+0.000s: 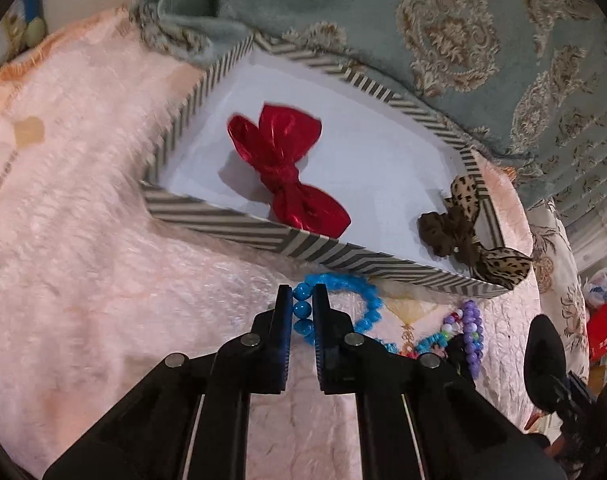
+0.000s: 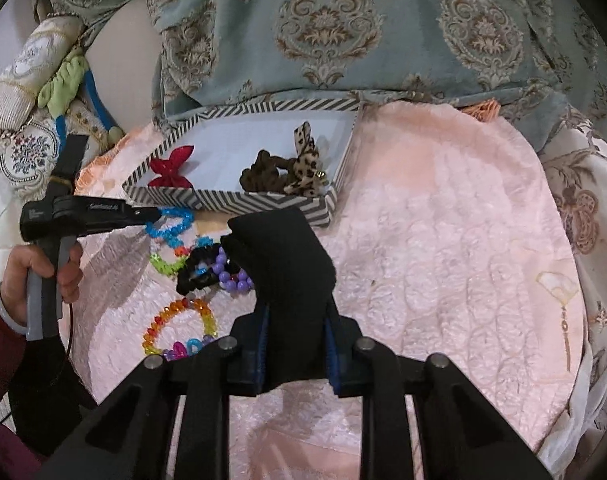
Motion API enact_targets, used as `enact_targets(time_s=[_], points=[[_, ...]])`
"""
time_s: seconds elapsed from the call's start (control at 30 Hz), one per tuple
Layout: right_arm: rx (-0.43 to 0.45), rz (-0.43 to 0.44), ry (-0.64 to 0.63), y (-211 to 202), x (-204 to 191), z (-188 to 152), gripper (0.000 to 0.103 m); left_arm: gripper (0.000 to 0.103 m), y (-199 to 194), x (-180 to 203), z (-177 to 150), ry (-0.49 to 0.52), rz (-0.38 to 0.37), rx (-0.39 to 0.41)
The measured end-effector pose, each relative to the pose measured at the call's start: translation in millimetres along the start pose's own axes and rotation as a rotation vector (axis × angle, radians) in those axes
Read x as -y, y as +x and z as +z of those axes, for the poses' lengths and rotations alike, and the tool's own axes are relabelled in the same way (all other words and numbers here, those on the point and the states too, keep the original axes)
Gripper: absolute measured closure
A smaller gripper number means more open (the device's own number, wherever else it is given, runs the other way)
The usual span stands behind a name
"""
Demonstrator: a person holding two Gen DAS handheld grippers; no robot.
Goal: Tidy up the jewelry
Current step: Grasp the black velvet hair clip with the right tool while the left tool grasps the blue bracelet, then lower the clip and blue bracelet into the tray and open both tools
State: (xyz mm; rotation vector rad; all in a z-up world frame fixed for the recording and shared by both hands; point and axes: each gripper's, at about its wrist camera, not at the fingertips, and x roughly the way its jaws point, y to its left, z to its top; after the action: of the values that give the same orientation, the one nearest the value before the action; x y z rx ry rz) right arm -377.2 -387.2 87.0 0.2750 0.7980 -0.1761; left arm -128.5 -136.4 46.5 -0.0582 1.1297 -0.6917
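Right now your left gripper is squeezed shut on the blue bead bracelet, with three round beads pinched between the two pads. You caught it at its near edge, so the rest of the loop lies free on the pink blanket. That is a good way to hold it, because the loop can hang down when you lift. The bracelet lies just beside the near wall of the striped box, so it looks like it only needs a short hop over that wall.

Your right gripper is closed on a black cloth thing, which fills the gap between the pads and sticks out past them. It may be a soft hair band or a pouch; the shape is hard to make out. It covers part of the pile in front of it.

Inside the box, a shiny red bow lies in the middle and a leopard scrunchie rests in the right corner, one tail hanging over the wall. There is bare white floor between them.

More pieces wait on the blanket: a purple bead bracelet, a green piece and a rainbow bracelet.

Both grippers point down at a slant toward the blanket. Your hand wraps the left gripper's handle from the left side of the pile.
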Motion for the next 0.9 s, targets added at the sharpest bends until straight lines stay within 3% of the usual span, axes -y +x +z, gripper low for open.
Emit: enact_targets(time_s=[0.4, 0.57, 0.9], points=[[0.027, 0.033, -0.026, -5, -21, 9, 0.080, 0.103, -51, 7, 13, 0.055, 0.020, 0.069], [0.043, 0.044, -0.024, -5, -27, 20, 0.080, 0.103, -71, 15, 27, 0.101, 0.062, 0.123], [0.053, 0.057, -0.007, 20, -43, 58, 0.080, 0.103, -68, 37, 57, 0.193, 0.137, 0.173]])
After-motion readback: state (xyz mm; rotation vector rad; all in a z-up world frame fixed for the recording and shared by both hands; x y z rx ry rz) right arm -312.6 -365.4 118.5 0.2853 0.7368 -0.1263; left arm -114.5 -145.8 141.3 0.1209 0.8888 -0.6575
